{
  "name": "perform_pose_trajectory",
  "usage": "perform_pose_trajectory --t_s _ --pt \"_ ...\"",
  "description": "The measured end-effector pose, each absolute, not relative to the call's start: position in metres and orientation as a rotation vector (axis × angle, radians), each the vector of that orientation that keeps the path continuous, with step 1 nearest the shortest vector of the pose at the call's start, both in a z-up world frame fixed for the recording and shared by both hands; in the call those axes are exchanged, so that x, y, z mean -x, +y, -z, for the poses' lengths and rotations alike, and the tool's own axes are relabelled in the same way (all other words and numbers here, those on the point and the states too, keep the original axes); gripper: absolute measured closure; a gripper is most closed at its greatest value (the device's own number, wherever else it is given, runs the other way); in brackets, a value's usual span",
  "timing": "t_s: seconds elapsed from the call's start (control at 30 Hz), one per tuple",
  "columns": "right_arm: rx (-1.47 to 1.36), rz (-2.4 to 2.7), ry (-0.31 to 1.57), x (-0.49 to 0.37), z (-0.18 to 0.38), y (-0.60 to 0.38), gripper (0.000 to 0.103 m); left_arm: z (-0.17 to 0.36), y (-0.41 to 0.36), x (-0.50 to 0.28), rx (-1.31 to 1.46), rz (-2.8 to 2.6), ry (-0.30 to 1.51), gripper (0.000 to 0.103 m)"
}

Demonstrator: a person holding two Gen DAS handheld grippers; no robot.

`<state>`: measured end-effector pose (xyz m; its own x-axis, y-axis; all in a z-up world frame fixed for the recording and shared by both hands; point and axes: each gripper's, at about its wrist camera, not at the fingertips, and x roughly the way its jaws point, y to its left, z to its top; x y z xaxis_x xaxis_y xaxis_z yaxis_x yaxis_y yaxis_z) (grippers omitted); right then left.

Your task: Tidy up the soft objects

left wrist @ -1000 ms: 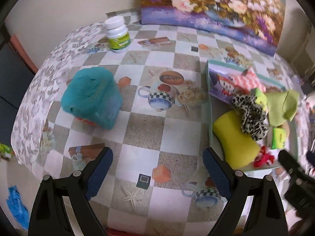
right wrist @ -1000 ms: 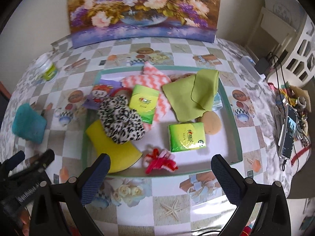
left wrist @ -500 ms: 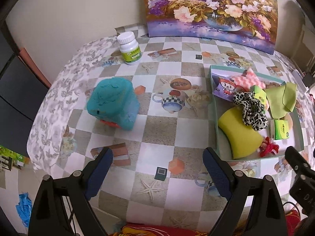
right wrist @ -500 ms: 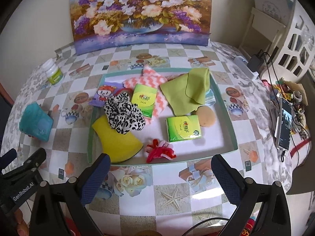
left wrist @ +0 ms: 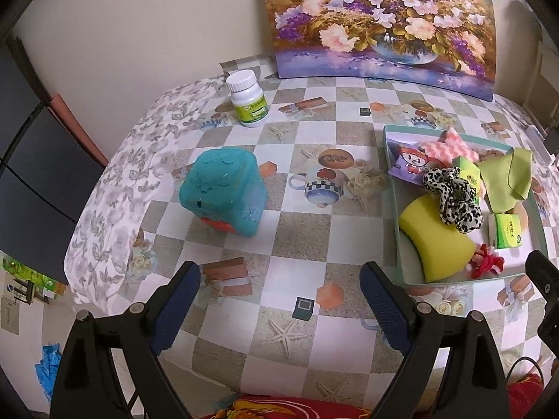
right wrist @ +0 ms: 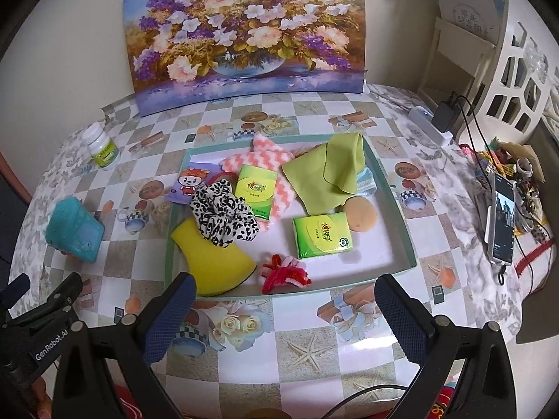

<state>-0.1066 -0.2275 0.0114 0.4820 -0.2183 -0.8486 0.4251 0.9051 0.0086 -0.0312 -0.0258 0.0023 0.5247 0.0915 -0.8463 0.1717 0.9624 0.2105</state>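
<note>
1. Table (right wrist: 349, 356) covered in a checkered oilcloth with printed cups, roses, starfish and gift boxes; a leaf-print cloth hangs over its left and right edges.
2. Flower painting (right wrist: 244, 31) stands on the table's far edge, leaning on a plain beige wall.
3. Shallow teal-rimmed tray (right wrist: 394, 202) sits mid-table and holds the soft objects: yellow sponge (right wrist: 213, 262), leopard-print scrunchie (right wrist: 223, 218) lying on the sponge's far end, pink zigzag cloth (right wrist: 269, 159), green cloth (right wrist: 332, 174), two green tissue packs (right wrist: 323, 237), round tan puff (right wrist: 363, 213), red-pink fuzzy piece (right wrist: 283, 274), cartoon pouch (right wrist: 190, 183).
4. Teal soft object (left wrist: 223, 192) is outside the tray, on the table well to the tray's left, near the left edge.
5. White pill bottle (left wrist: 248, 99) with a green label stands at the far left, near the wall.
6. Right of the table: white lattice furniture (right wrist: 517, 80), a charger with cables, a phone (right wrist: 503, 223) lying screen-up, and small clutter.
7. Left hand-held gripper (left wrist: 279, 307): blue pads wide apart, nothing between them, over bare oilcloth at the near edge.
8. Right hand-held gripper (right wrist: 284, 314): pads wide apart, nothing gripped, over the tray's near rim.
9. Floor at lower left shows something blue; detail unclear.
</note>
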Motion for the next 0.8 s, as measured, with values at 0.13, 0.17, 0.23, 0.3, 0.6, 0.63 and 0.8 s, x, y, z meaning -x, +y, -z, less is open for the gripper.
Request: perform_pose_trajectory --t_s 0.13,0.17,0.23,0.3,0.6,0.63,0.8 --pt "-0.238 0.393 0.997 0.1065 -0.0108 -0.2281 0.000 -0.0012 -0.0268 0.0305 -0.295 0.026 1.021 0.010" --pt "-0.242 0.391 0.998 0.1063 -0.0106 -0.2288 0.000 -0.0010 -0.0269 0.0302 -0.299 0.017 1.020 0.010" --pt "-0.246 0.390 0.999 0.1063 -0.0103 -0.2296 0.000 -0.0007 -0.0273 0.0299 -0.306 0.005 1.019 0.010" --pt "-0.247 0.387 0.998 0.1063 -0.0102 -0.2300 0.000 0.0001 -0.0281 0.0292 -0.317 -0.007 1.020 0.010" --pt "-0.256 0.372 1.000 0.1059 -0.0089 -0.2285 0.000 -0.0001 -0.0322 0.0307 -0.359 -0.045 1.002 0.010" --pt "-0.256 0.370 1.000 0.1058 -0.0088 -0.2282 0.000 -0.0002 -0.0323 0.0308 -0.360 -0.047 1.001 0.010" --pt "-0.263 0.362 1.000 0.1060 -0.0084 -0.2296 0.000 -0.0004 -0.0314 0.0302 -0.360 -0.065 0.997 0.010"
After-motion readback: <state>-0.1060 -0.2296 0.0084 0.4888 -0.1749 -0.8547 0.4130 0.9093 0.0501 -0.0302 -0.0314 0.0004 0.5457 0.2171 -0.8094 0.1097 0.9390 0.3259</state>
